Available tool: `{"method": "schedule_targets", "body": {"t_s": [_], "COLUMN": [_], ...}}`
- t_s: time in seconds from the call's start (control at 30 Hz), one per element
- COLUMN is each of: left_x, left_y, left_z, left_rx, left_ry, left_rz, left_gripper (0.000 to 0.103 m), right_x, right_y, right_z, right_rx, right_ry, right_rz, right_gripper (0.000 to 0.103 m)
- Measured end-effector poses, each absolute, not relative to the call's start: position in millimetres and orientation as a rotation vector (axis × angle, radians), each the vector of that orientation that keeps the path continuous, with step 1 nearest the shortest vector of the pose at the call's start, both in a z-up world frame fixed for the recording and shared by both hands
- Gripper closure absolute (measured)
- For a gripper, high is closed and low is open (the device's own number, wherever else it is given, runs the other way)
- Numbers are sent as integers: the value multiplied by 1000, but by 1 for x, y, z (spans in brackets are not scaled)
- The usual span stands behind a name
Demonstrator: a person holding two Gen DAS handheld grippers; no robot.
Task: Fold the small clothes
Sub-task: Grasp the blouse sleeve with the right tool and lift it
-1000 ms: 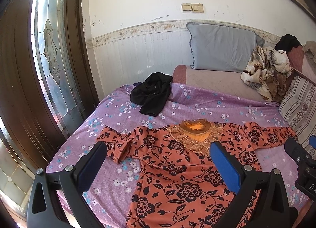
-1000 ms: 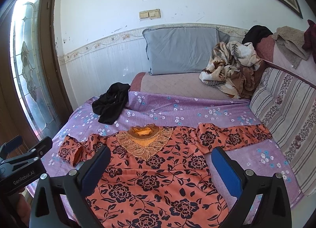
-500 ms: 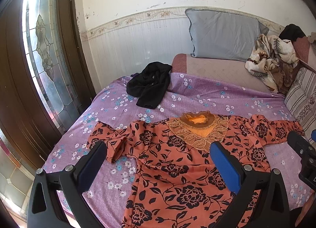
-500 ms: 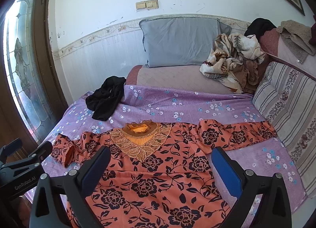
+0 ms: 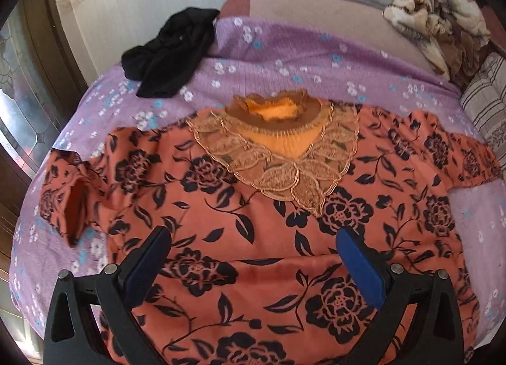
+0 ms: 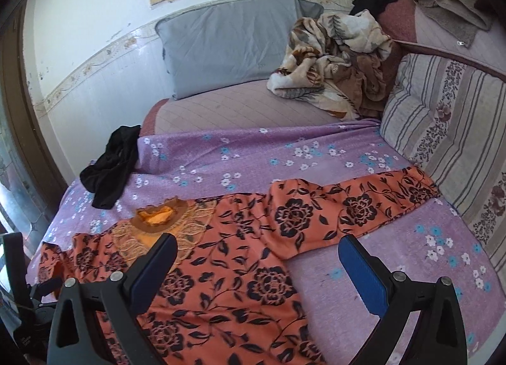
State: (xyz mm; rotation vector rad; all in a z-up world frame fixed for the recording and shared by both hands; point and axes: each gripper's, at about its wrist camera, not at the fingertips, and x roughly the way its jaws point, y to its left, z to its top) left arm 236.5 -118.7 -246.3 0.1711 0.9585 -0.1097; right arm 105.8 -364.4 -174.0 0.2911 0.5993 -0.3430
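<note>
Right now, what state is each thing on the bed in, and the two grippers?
Orange dress: spread flat, unfolded.
Its long sleeve: stretched out straight.
Its other sleeve: bent back.
Black garment: crumpled.
Blanket: bunched.
Left gripper: jaws open, empty.
Right gripper: jaws open, empty.

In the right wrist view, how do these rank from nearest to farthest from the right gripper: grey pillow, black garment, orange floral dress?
From the right gripper:
1. Orange floral dress, spread directly under the fingers.
2. Black garment, farther up the bed, on the left.
3. Grey pillow, against the far wall.
</note>
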Motion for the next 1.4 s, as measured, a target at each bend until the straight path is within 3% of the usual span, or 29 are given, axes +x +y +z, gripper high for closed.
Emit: {"method": "schedule_targets", "body": {"t_s": [0.23, 0.4, 0.67, 0.77, 0.93, 1.1, 1.13, 1.3, 1.37, 1.4], "left_x": [255, 257, 246, 248, 255, 255, 255, 258, 258, 257], "left_y": [-119, -113, -117, -116, -107, -101, -101, -106, -110, -111], "left_z": [-309, -312, -311, -309, -303, -290, -288, -281, -279, -278], "left_rx": [185, 107, 112, 126, 100, 82, 78, 85, 99, 104], "left_ry": [1077, 1086, 1074, 1092, 1088, 1024, 1011, 961, 944, 936], "left_rz": [-124, -136, -134, -148, -161, -142, -141, -156, -165, -170], "left_gripper": [0, 0, 0, 0, 0, 0, 0, 0, 0, 0], "right_x": [138, 150, 151, 134, 122, 110, 110, 132, 142, 146], "right_y": [-448, -480, -550, -586, -631, -672, -677, -695, -701, -705], "right_z": [-249, -263, -263, -276, -304, -338, -344, -340, -340, -341], "right_rx": [426, 548, 712, 923, 1130, 1339, 1364, 1277, 1233, 1222], "right_ry": [755, 779, 663, 585, 533, 459, 439, 416, 400, 395], "right_rz": [-432, -433, -415, -431, -469, -560, -563, -595, -612, -621], "right_gripper": [0, 1, 1, 9, 34, 37, 41, 43, 47, 57]}}
